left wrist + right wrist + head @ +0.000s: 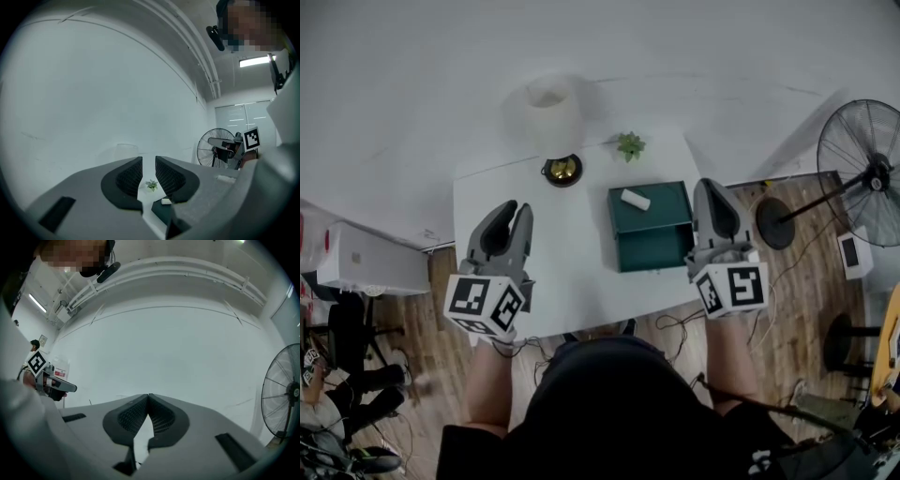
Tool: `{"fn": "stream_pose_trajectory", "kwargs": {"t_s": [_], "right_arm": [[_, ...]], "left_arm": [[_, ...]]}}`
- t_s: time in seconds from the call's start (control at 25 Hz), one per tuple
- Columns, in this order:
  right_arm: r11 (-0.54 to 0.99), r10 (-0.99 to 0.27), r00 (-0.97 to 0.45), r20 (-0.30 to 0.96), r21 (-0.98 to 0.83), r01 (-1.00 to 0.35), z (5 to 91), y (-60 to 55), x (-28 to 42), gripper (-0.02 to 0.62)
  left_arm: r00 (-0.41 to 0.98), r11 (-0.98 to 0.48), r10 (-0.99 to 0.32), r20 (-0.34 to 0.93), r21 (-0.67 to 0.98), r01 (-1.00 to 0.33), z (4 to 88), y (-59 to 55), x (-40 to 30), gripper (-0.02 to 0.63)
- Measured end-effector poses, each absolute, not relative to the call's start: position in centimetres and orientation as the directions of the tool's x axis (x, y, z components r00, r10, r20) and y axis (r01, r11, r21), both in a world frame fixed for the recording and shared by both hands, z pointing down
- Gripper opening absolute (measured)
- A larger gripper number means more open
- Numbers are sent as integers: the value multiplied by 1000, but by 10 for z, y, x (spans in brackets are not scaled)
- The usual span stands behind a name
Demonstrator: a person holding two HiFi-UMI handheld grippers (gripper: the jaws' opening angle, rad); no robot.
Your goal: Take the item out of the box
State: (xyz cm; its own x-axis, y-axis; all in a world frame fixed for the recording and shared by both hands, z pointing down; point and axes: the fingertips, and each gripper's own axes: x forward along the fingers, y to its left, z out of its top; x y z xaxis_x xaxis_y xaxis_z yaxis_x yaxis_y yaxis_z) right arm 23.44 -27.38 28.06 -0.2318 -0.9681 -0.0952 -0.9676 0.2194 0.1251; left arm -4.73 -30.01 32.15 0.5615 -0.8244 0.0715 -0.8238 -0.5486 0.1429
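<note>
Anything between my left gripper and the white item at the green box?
Nothing visible. Only bare table lies between the left gripper, jaws apart and empty, and the white item at the green box. The plant and lamp stand farther back, off that line.

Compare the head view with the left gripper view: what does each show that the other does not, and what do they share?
Only the head view: the wooden floor and the marker cube on the left gripper.
Only the left gripper view: the ceiling light, and a straight look along that gripper's jaws, which stand slightly apart with nothing between them.
Both: the green box, the white item, the small plant, the fan and the right gripper.
</note>
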Motion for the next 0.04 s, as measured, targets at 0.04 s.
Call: {"fn": "stream_pose_trajectory", "kwargs": {"t_s": [0.04], "right_arm": [[220, -968, -232, -96, 125, -968, 281, -274, 235, 5]], "left_arm": [[562, -549, -824, 72, 143, -824, 322, -300, -47, 84]]}}
